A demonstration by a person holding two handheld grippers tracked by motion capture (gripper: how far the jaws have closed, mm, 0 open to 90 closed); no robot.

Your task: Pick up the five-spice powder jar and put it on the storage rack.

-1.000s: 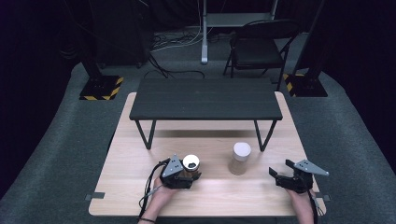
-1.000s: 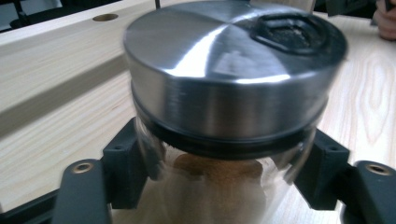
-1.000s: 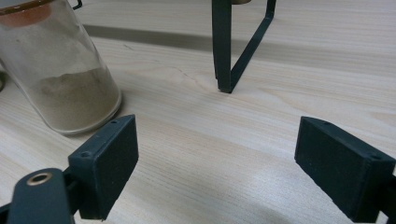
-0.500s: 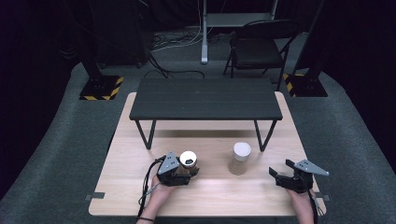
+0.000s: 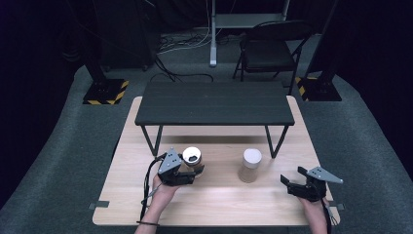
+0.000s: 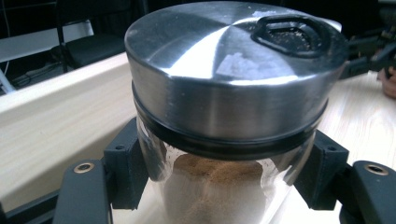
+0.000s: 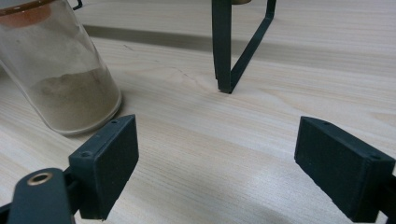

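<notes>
Steel-lidded jar (image 6: 224, 116) of tan powder sits clamped between the jaws of the left gripper (image 5: 187, 170), the two black pads pressing on the glass just under the lid's dark sealing ring. In the left gripper view the brushed lid carries a black flip cap (image 6: 292, 33) near its far right edge, and the powder fills the lower part of the glass. In the high view this jar shows at the near left of the wooden table (image 5: 122, 195), its lid tilted up toward the camera, with the person's left hand (image 5: 163, 190) behind the gripper.

To its right, well apart, a second jar (image 5: 251, 165) with a pale lid stands upright on the wood, near the right front leg of the black bench (image 5: 214, 103) that spans the far half of the table. The right gripper view shows the same jar at upper left, part full of powder.

At the near right edge, the right gripper (image 5: 294, 183) hovers low with its jaws spread wide and nothing between them.
</notes>
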